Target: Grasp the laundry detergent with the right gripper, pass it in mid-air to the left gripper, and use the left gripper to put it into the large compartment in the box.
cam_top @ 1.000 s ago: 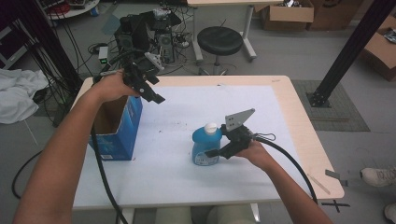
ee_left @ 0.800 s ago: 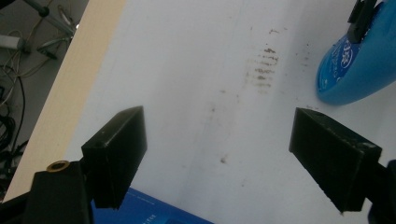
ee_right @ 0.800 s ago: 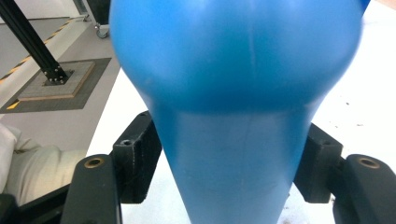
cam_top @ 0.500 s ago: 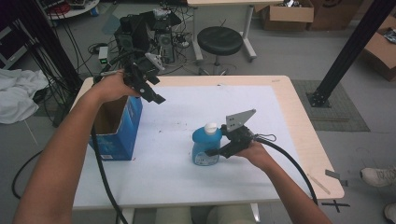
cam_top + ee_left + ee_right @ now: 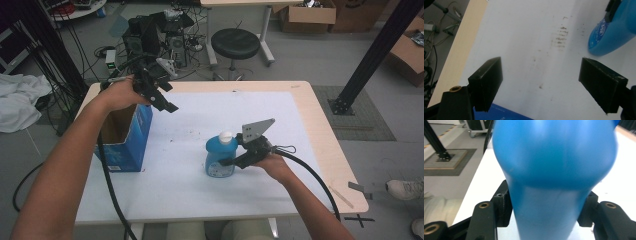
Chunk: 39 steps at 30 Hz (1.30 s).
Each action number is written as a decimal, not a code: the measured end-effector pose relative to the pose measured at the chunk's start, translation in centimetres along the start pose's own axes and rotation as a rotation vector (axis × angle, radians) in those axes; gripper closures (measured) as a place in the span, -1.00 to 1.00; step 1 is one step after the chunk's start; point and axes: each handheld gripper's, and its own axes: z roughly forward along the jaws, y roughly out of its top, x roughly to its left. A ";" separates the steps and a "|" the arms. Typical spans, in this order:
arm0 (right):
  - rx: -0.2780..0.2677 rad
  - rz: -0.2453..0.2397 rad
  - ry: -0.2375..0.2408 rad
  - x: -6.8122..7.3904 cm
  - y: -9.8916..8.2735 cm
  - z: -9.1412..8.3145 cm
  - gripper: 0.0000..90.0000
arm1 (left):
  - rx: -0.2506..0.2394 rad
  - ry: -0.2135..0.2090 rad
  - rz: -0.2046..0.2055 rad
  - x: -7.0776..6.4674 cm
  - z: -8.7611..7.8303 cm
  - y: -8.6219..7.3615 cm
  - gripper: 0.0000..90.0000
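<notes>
Right gripper view: blue bottle (image 5: pixel 554 170) dead centre and very close, slightly blurred. My right gripper (image 5: pixel 546 220) has its jaws on either side of the bottle's narrower part, pads pressed against it; they have just been closing onto it. White table (image 5: pixel 621 180) underneath. Grey floor off to the left, with a black post (image 5: pixel 434 140) on a mat.

Light: even, diffuse, from overhead, moderately bright | Shadows: soft and faint under the blue bottle (image 5: pixel 220 159) and cardboard box (image 5: pixel 123 135) | Glare: white surface (image 5: pixel 200 200) nearly washed out in both gripper views | Focus: high view fairly sharp, slightly grainy; right gripper view has the bottle close and blurred; left gripper view soft, its speckled marks smeared | Distortion: mild bending at high-view edges.
</notes>
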 end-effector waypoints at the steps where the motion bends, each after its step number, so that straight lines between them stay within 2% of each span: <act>1: 0.002 -0.003 -0.001 0.0 0.1 -0.1 -0.02 | -0.004 -0.005 0.009 -0.3 0.0 0.2 -0.56; 6: 0.001 -0.002 0.000 0.2 0.1 -0.3 0.01 | -0.005 -0.023 0.074 -1.9 -0.3 1.4 -0.56; 12: -0.041 -0.007 0.010 0.6 0.7 -0.9 0.01 | -0.012 -0.056 0.151 -4.1 -0.8 2.8 -0.55; 19: 0.003 -0.028 0.012 1.0 2.0 -2.0 0.01 | 0.013 -0.112 0.220 -6.8 -1.3 4.6 -0.55; 25: 0.062 -0.055 0.002 1.1 2.8 -3.0 0.01 | 0.020 -0.185 0.247 -8.7 -1.3 6.2 -0.55; 33: 0.090 -0.083 -0.002 1.4 4.4 -3.5 0.01 | 0.030 -0.200 0.270 -10.5 -1.0 8.0 -0.55; 39: 0.106 -0.099 0.009 1.5 5.4 -3.0 0.01 | 0.066 -0.210 0.288 -11.2 -0.5 8.8 -0.55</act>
